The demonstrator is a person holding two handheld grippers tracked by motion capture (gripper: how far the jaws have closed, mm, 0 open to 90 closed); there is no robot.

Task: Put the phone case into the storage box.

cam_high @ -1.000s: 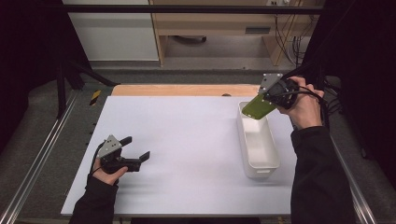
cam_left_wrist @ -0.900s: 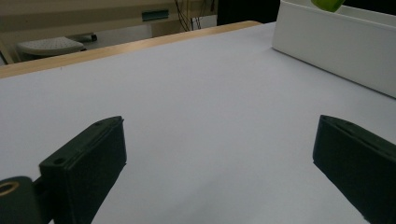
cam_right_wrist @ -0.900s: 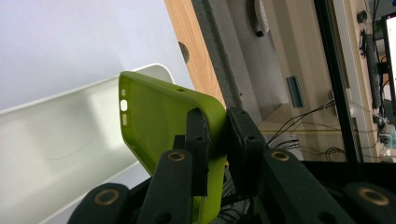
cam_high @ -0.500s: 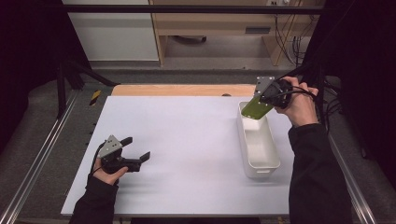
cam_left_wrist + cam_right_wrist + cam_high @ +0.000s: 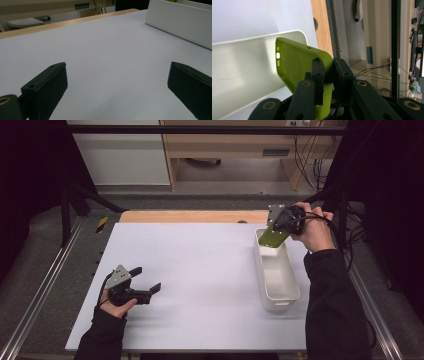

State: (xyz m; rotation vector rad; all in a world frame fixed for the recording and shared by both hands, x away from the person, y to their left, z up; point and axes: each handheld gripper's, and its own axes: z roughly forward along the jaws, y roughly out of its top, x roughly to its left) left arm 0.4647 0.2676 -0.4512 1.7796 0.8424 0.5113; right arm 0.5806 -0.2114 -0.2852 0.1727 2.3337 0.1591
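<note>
Over on the left, the left gripper (image 5: 147,279) sits low on the white table (image 5: 200,265) in the person's hand, jaws spread wide with nothing between them (just bare tabletop). Further right there's a long white bin (image 5: 276,275) near the table's edge. Above its far end, the right gripper (image 5: 327,72) is clamped on the edge of a lime-green phone case (image 5: 273,237), tilted, hanging over the bin.

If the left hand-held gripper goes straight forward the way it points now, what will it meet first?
Probably the white bin. The left hand-held gripper is open, low over the bare white table, and nothing lies between it and the bin's side wall, though depth is hard to judge.
</note>
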